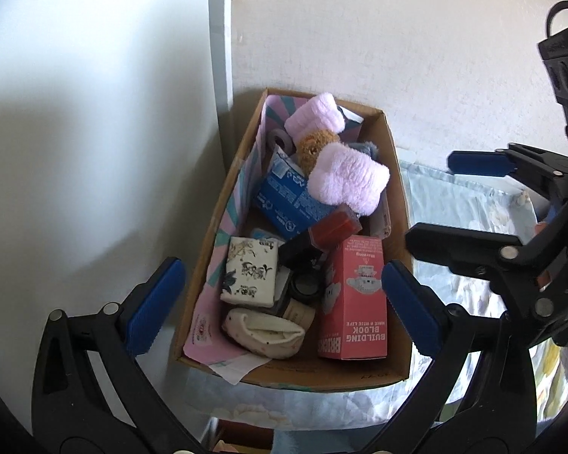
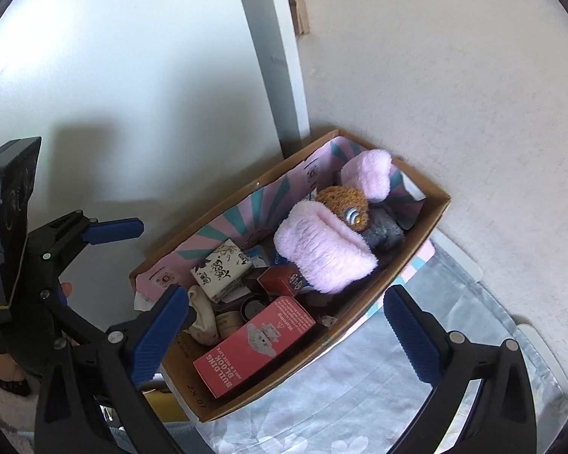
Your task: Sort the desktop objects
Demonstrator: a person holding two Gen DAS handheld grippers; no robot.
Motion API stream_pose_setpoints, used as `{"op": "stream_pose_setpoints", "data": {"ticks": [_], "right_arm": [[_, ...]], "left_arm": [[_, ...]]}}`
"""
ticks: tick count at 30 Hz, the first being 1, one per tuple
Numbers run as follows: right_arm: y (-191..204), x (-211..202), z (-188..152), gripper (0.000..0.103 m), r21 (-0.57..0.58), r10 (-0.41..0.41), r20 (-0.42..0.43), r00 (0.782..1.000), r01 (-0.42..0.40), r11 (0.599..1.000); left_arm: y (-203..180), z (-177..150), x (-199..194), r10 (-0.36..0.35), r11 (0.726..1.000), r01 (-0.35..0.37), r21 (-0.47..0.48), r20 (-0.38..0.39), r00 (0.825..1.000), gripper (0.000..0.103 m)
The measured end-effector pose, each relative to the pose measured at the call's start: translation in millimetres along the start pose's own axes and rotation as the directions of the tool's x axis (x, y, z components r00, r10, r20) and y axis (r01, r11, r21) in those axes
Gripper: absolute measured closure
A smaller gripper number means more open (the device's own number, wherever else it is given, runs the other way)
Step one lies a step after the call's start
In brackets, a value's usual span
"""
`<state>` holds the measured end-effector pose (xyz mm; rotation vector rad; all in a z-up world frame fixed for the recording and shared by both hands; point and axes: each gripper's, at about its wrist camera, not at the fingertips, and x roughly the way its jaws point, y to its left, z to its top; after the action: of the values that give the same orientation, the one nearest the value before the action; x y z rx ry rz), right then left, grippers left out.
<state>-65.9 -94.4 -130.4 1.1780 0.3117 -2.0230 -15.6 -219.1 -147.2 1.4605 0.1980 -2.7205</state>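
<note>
1. While both my claws, left claw (image 1: 280, 302) and right claw (image 2: 284, 325), hang released and empty, the cardboard box (image 1: 399, 196) sits full at twelve o'clock.
2. Pink fluffy roll (image 1: 346, 183): pinch across its middle.
3. Red building-block carton (image 1: 354, 299) at six o'clock: lift straight.

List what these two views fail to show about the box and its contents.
- Box bottom: both views, covered by piled items.
- Grey item under the pink fluffy roll: both views, mostly covered; cannot identify.
- Blue carton print: left wrist view, too blurred to read.
- Box's near left corner: right wrist view, hidden behind a right gripper finger.
- Round dark jar: half hidden by neighbouring boxes.
</note>
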Motion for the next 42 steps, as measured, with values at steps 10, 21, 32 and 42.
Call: {"op": "stream_pose_setpoints", "data": {"ticks": [10,21,32,42], "right_arm": [[-41,-81,-27,0.000,0.287,-0.155,0.045,0.987,0.136,0.948],[-80,-167,-103,0.000,0.552,-0.447,-0.028,0.894,0.386,0.739],[-86,-193,-163,0.000,0.632,-0.569,-0.115,0.814,0.502,0.590],[-83,-193,-171,0.000,0.643,-0.565,-0.127,0.815,0.501,0.579]], "left_arm": [[-42,41,-32,0.006,0.999,-0.008,0.049,0.038,0.999,0.000],[-115,55,-52,0.016,0.992,-0.024,0.121,0.061,0.998,0.000],[-141,31,-72,0.015,0.989,-0.028,0.146,0.090,0.996,0.000],[-154,28,-72,-0.006,0.988,-0.006,0.154,0.075,0.997,0.000]]}}
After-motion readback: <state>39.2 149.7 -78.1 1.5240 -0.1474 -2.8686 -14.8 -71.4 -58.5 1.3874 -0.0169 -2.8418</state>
